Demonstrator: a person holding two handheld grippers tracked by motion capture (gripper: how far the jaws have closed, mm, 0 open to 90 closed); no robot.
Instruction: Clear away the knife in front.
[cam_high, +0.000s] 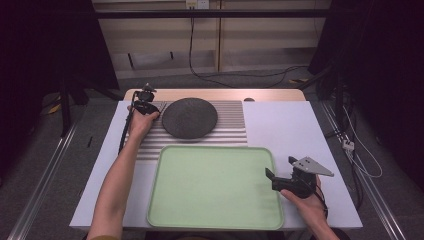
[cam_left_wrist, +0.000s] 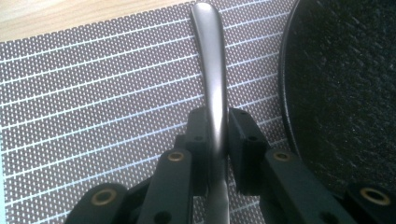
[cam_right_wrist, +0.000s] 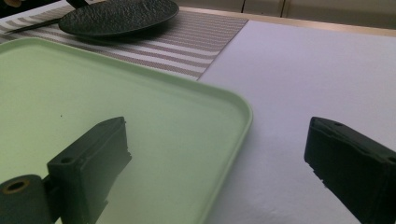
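- Gripping of a slim metal utensil handle (cam_left_wrist: 212, 88) by the left gripper (cam_left_wrist: 215, 140) is recorded; the jaws are pressed against both flanks of the handle, and the working end is hidden, so spoon, fork or knife cannot be told.
- In the high view, the left gripper (cam_high: 145, 100) is seen at roughly 10 o'clock on the table, on the striped placemat (cam_high: 230, 125), just at 9 o'clock of the black plate (cam_high: 190, 117).
- The right gripper (cam_high: 280, 180) is held spread with nothing between the jaws, at about 4 o'clock, over the right rim of the green tray (cam_high: 215, 220); the same rim is seen in the right gripper view (cam_right_wrist: 243, 121).
- Risk judged: the handle is smooth, narrow and tapered, so it could pivot or slide out of the pads once lifted, since the grip appears to sit away from the far tip.
- Risk judged: the plate rim (cam_left_wrist: 287, 93) lies just beside the handle; a sideways swing could knock the plate or drag the placemat.
- Risk judged: a drop onto the tray could make the utensil skid across the bare surface.
- No brand, label or legible writing is found on any item.
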